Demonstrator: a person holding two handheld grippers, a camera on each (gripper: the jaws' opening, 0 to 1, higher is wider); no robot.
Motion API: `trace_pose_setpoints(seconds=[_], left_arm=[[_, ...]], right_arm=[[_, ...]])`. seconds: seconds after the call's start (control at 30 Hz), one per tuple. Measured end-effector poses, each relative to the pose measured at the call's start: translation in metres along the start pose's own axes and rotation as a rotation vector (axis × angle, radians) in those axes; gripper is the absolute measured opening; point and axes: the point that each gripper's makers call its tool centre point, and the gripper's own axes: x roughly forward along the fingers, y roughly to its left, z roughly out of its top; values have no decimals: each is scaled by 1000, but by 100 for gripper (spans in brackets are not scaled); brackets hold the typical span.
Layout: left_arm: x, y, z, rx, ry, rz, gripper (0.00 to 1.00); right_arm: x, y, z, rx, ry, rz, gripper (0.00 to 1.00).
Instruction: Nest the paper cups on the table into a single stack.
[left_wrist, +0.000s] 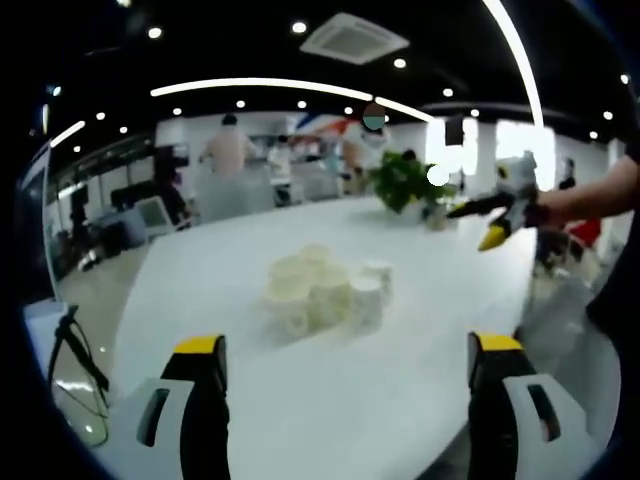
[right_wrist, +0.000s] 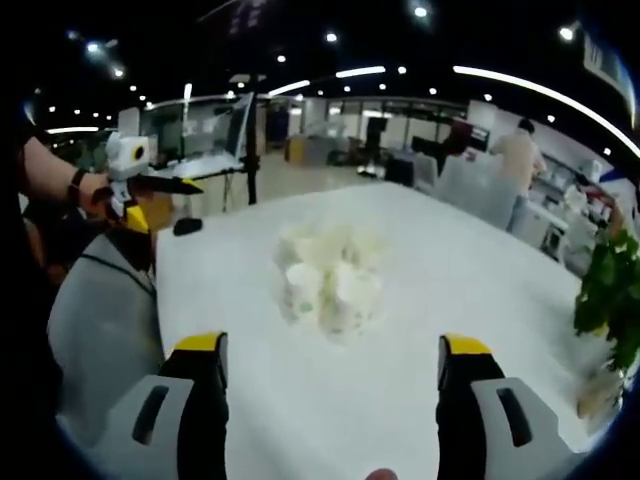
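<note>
Several white paper cups (left_wrist: 325, 285) stand and lie in a loose cluster in the middle of a white table (left_wrist: 240, 250). In the left gripper view my left gripper (left_wrist: 347, 343) is open, its jaws wide apart on the near side of the cluster and well short of it. My right gripper (left_wrist: 497, 215) hangs in the air at the far right, held by a hand. In the right gripper view the cups (right_wrist: 330, 280) sit ahead of my open right gripper (right_wrist: 332, 344), with nothing between its jaws. My left gripper (right_wrist: 140, 195) hovers at the left beyond the table's edge.
A potted green plant (left_wrist: 405, 185) (right_wrist: 610, 290) stands on the table past the cups. A grey chair (right_wrist: 105, 310) is at the table's side, and a small dark object (right_wrist: 187, 226) lies near that edge. People stand in the background.
</note>
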Motion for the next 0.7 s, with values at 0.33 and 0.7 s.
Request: trace_pose_setpoints(seconds=[0.33,0.7], left_arm=[[2,0,-6,3,18,-3,100],[2,-3,-9,4,29,-7,100]], right_arm=[[16,0,-5,-5,35,26,74],[36,-10,-3,3,38,29,70]])
